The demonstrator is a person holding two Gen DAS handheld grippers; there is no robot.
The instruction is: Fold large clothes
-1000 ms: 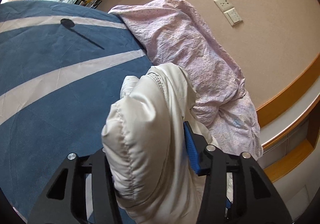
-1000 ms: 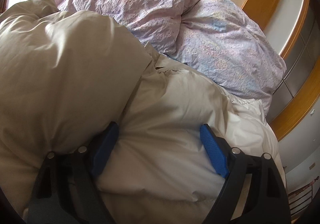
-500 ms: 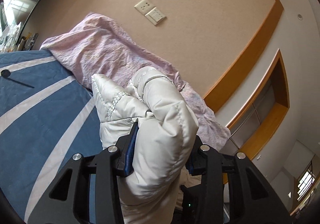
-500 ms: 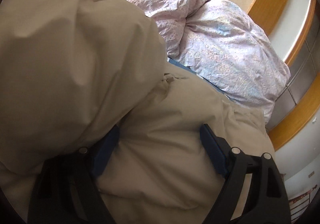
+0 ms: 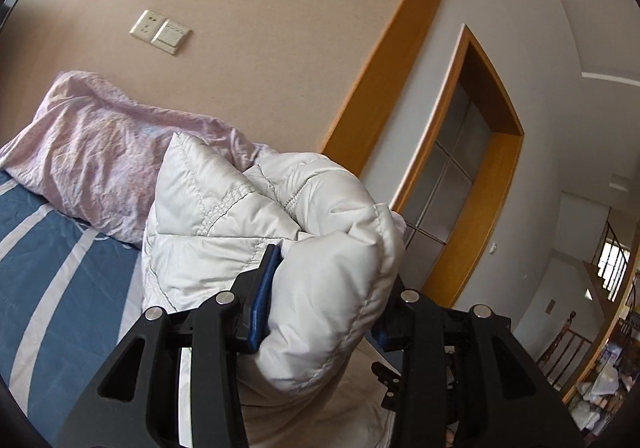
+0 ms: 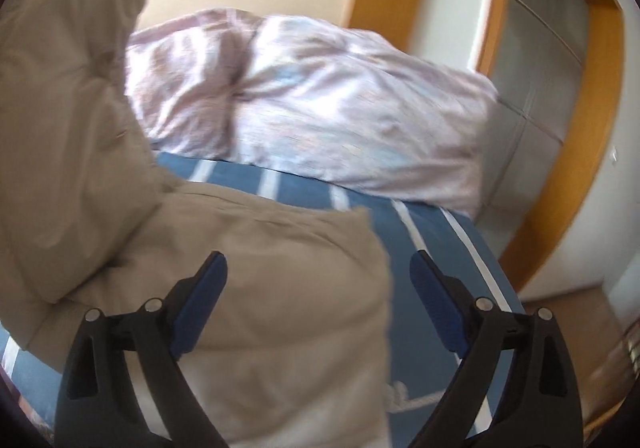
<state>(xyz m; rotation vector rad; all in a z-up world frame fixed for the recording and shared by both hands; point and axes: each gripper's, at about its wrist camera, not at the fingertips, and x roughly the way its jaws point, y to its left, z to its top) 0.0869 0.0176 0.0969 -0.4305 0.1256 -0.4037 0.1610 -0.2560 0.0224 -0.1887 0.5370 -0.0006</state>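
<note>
From my left camera, a crumpled pink duvet [image 5: 108, 163] lies at nine o'clock along the beige wall, with a socket and switch plate [image 5: 160, 32] at eleven o'clock and a wood-framed frosted glass door [image 5: 460, 183] at three o'clock. The blue, white-striped bedsheet [image 5: 48, 272] fills eight o'clock. Right in the way, dead centre, is the white puffer jacket [image 5: 280, 232]: quilted, stitched in seams, bunched into a fat roll that hides much of the view. My left gripper [image 5: 320, 304] is clamped on that roll, its blue pads [image 5: 262, 300] sinking into the padding. From the right camera, which is blurred, the jacket [image 6: 240, 268] looks tan in shadow, heaped from ten o'clock down to six o'clock on the sheet [image 6: 432, 240], with the duvet [image 6: 340, 119] at twelve o'clock. My right gripper [image 6: 318, 304] has just been opening; its jaws stand wide, jacket fabric lying loose between them with neither pad pressing.
</note>
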